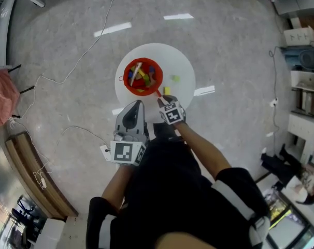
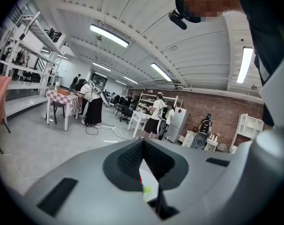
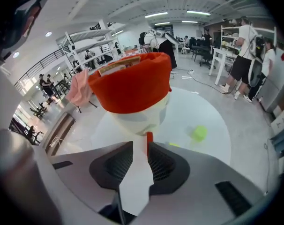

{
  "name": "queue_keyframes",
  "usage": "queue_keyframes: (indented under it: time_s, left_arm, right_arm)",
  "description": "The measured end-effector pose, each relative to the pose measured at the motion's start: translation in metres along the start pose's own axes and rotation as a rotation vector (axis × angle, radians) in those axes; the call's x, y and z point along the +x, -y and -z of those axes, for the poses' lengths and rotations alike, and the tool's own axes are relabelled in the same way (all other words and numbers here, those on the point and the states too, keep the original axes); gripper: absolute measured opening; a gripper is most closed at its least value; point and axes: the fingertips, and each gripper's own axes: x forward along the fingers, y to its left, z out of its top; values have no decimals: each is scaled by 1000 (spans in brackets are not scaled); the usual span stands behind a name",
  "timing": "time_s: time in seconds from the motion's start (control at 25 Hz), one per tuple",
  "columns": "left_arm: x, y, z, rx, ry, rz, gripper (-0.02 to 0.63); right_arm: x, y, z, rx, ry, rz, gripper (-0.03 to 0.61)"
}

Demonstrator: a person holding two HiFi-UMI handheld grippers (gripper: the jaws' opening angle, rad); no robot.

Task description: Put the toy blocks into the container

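Right claw [image 3: 141, 143] gapes, red block [image 3: 150, 136] at its tips; left claw [image 2: 141, 159] closed.

A round white table [image 1: 184, 61] stands on a grey polished floor [image 1: 58, 30]. On its top sits a red container [image 1: 126, 78] with a white lower half. A green block [image 1: 175, 78] lies apart to its right and a yellow block [image 1: 167, 91] nearer the front edge. A thin red block [image 1: 158, 93] is just beside the container's base.

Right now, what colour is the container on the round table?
The container is red above, white below; the right gripper view shows it best.
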Motion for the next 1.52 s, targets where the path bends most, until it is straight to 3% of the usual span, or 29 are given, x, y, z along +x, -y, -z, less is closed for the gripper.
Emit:
queue_keyframes:
  time_s: [0.4, 0.64, 0.96, 1.12, 1.32, 1.52]
  left_arm:
    - [4, -4, 4, -19, -16, -21, -3]
    - [6, -12, 6, -17, -19, -37, -3]
    - [13, -12, -1, -62, 2, -51, -3]
    - [14, -13, 0, -35, -5, -36, -3]
    - [14, -15, -12, -16, 27, -32, -3]
    - [8, -20, -18, -14, 46, -44, -3]
  right_arm:
    - [52, 22, 29, -66, -182, 50, 89]
    - [66, 29, 44, -47, -266, 85, 87]
    - [46, 35, 37, -31, -254, 59, 58]
    - [9, 30, 17, 59, -189, -23, 57]
    - [-50, 60, -18, 63, -4, 45, 57]
    - [-113, 42, -83, 35, 222, 37, 57]
